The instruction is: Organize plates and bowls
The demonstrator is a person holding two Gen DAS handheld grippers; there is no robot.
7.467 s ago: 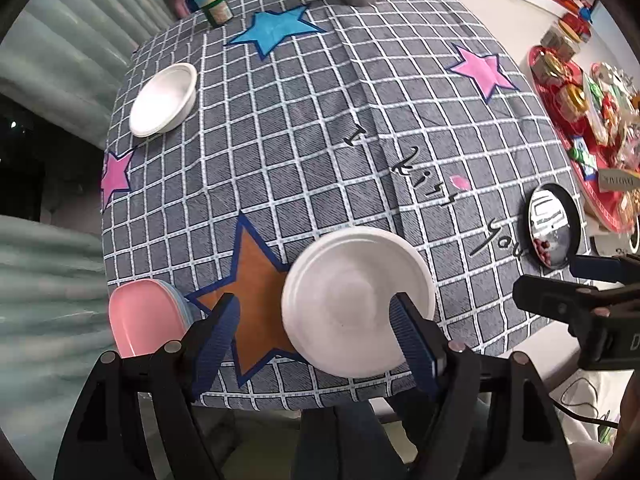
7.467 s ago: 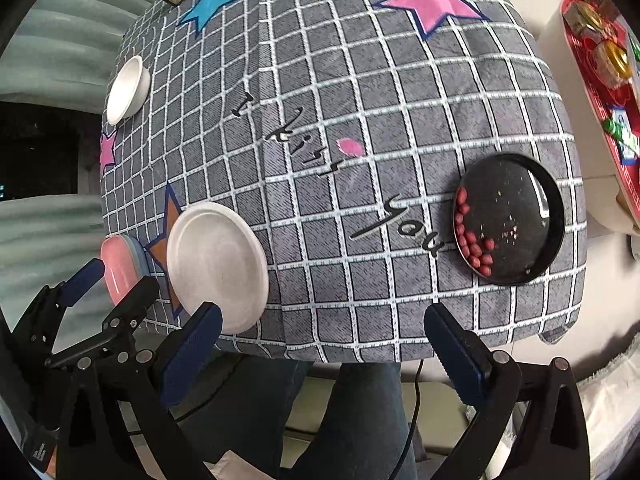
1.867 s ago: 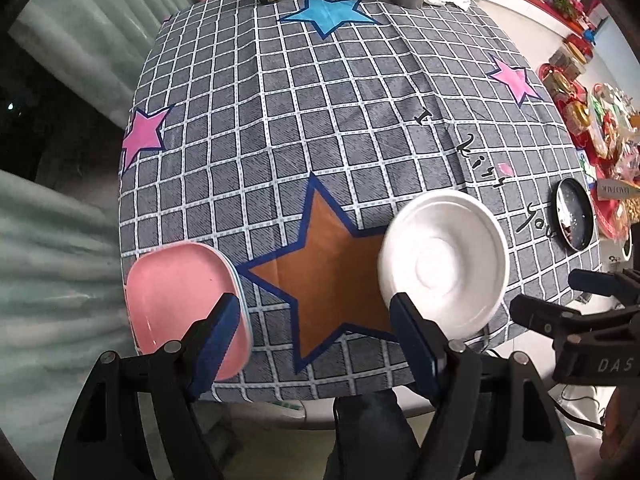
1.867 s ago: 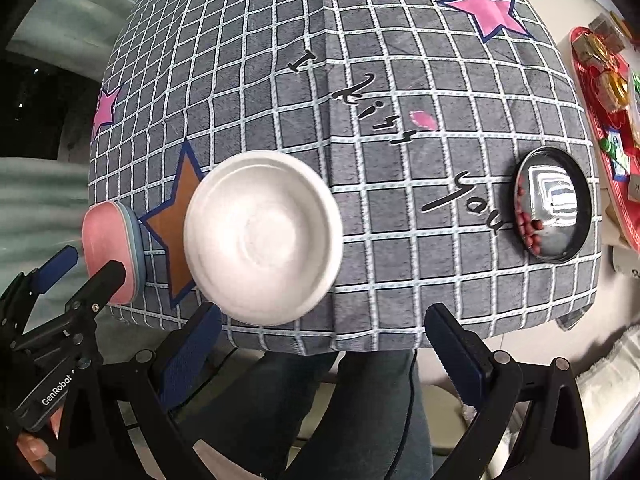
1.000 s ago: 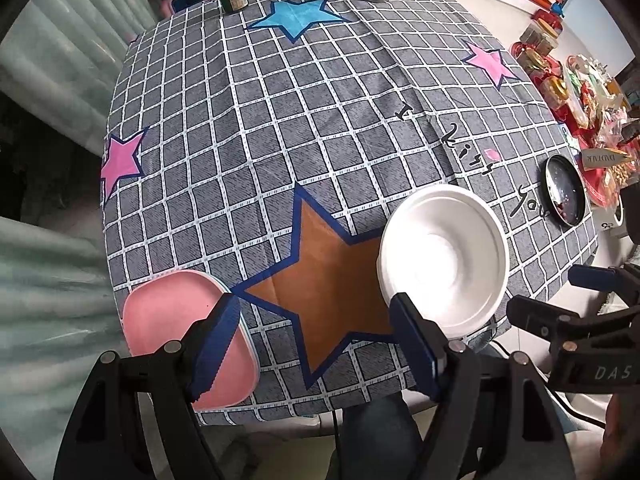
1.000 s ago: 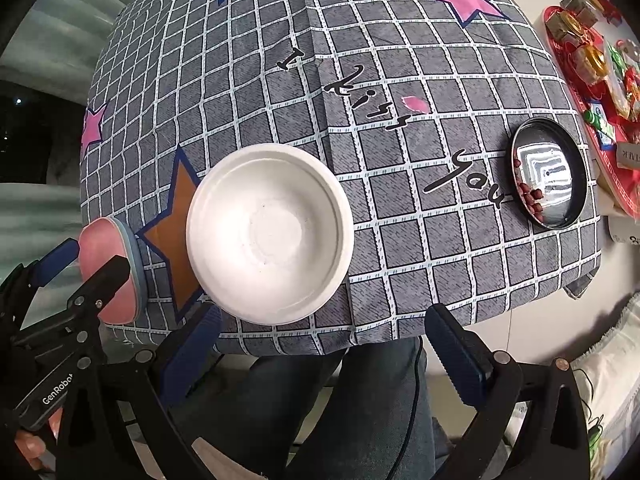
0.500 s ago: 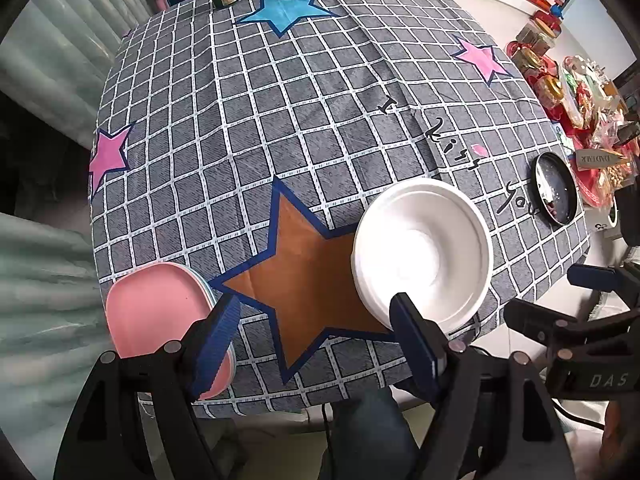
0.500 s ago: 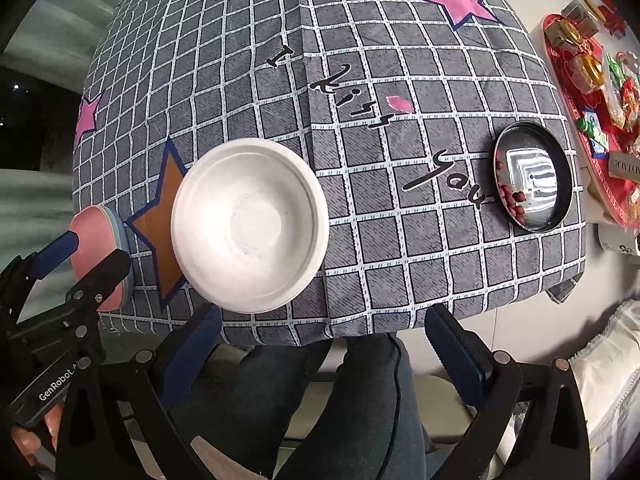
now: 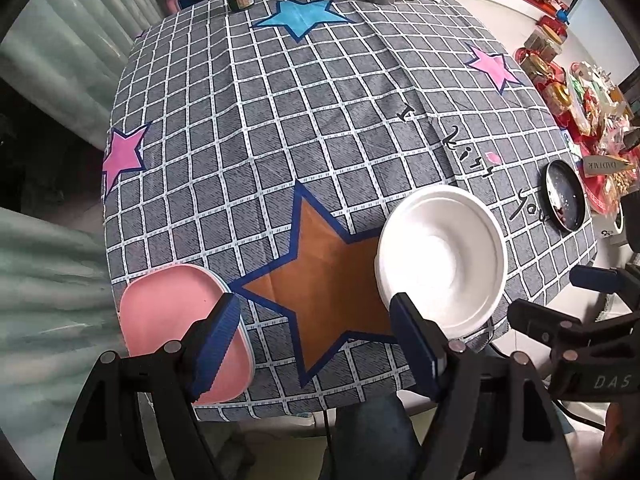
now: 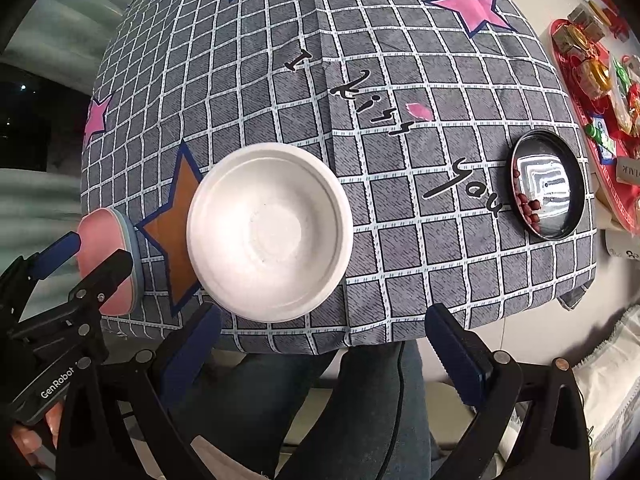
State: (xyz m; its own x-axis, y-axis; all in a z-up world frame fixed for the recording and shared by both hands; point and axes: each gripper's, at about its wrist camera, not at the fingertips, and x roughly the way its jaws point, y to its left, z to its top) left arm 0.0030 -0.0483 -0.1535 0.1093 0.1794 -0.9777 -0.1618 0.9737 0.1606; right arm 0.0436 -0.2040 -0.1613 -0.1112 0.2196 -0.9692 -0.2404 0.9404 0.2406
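A: Grey checked tablecloth [image 9: 280,128] covers the table, printed with coloured stars and black script. Largest dish?

B: White bowl [image 10: 270,232], round, so no long axis. It sits mouth up near the front edge, overlapping the right tip of the orange star [image 9: 332,264]. Whether it is one dish or a stack, I cannot tell.

A: Next?

B: Pink plate [image 9: 180,320], rounded square, face up at the front left corner, on top of a pale blue one. Its long axis runs roughly front to back.

A: Then?

B: Black dish [image 10: 548,184] near the right edge, face up, with red bits along one side.

A: Grippers?

B: Left gripper [image 9: 316,344] hovers off the front edge, jaws wide apart, nothing between them. Right gripper [image 10: 324,352] likewise: jaws apart, holding nothing, short of the bowl.
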